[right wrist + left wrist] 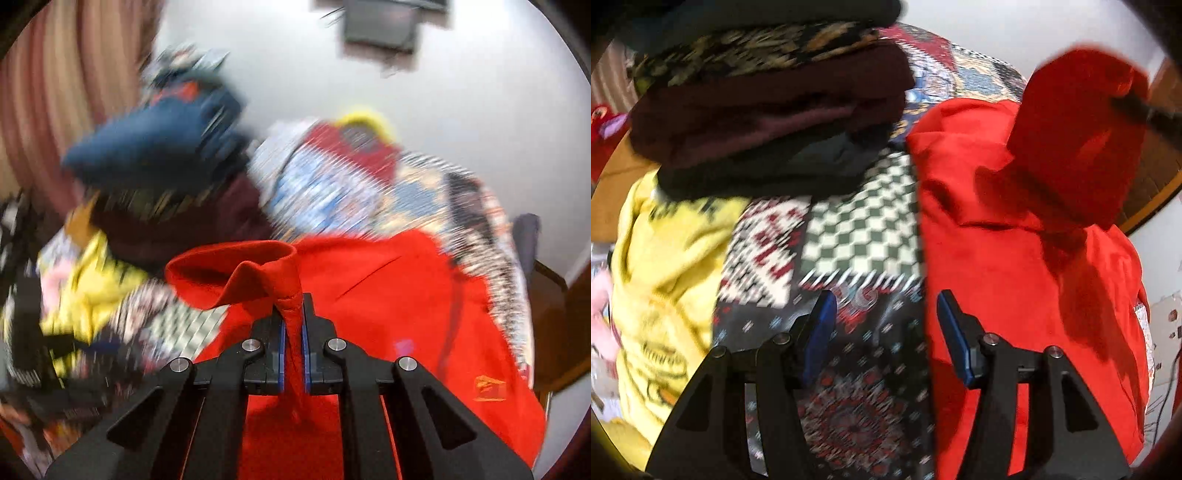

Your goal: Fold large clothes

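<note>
A large red garment (1015,258) lies spread on a patterned patchwork bedspread (857,240). Its sleeve (1082,136) is lifted above the body at the upper right. My left gripper (886,314) is open and empty, hovering over the bedspread just left of the red garment's edge. In the right wrist view my right gripper (292,325) is shut on a bunched fold of the red garment (406,302), with the ribbed cuff (236,266) curling up in front of the jaws.
A stack of folded dark clothes (768,122) sits at the back left, maroon and patterned layers. A yellow printed garment (665,258) lies at the left. A white wall and a wooden edge (1160,177) are at the right. A striped curtain (55,92) hangs at the left.
</note>
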